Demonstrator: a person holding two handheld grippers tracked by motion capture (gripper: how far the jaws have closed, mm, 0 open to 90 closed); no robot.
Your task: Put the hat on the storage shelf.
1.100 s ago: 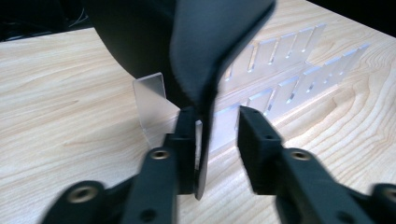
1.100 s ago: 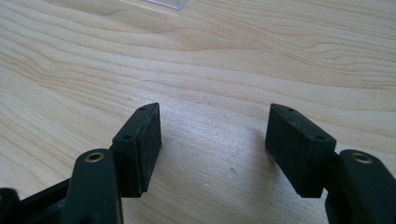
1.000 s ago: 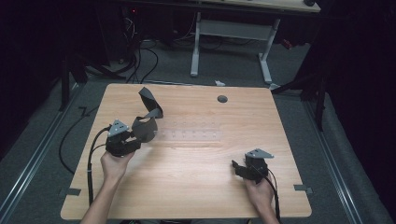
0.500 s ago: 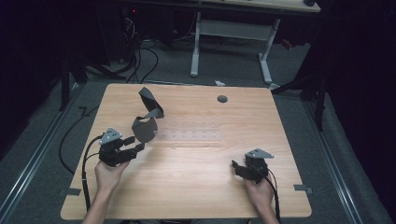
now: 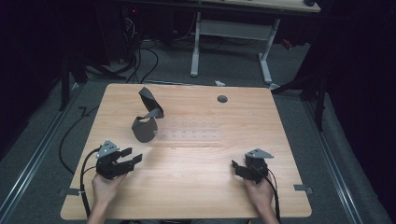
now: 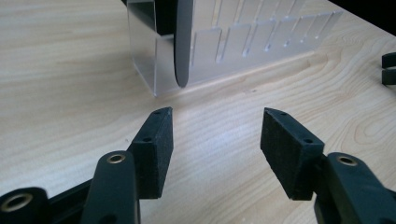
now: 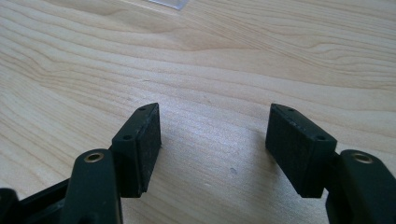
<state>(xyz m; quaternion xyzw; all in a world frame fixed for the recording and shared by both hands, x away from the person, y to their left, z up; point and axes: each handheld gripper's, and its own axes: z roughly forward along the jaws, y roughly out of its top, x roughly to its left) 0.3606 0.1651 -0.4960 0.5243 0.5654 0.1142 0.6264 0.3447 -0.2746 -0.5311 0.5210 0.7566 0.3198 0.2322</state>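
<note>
A curled dark grey strip (image 5: 144, 127) stands at the left end of a clear slotted rack (image 5: 194, 134) in the middle of the wooden table (image 5: 196, 186). In the left gripper view the strip's edge (image 6: 182, 46) hangs in the end slot of the rack (image 6: 247, 42). My left gripper (image 5: 133, 156) is open near the table's front left, a short way from the strip, and nothing lies between its jaws (image 6: 215, 128). My right gripper (image 5: 237, 167) rests open at the front right, over bare wood (image 7: 215, 128).
A round grommet hole (image 5: 222, 98) sits near the table's far edge. Behind the table stands a white desk frame (image 5: 229, 32), with cables (image 5: 140, 56) on the floor. A corner of the clear rack (image 7: 168, 3) shows at the top of the right gripper view.
My left gripper has pulled back from beside the dark strip toward the front left of the table, leaving the strip at the rack. The right gripper has not moved.
</note>
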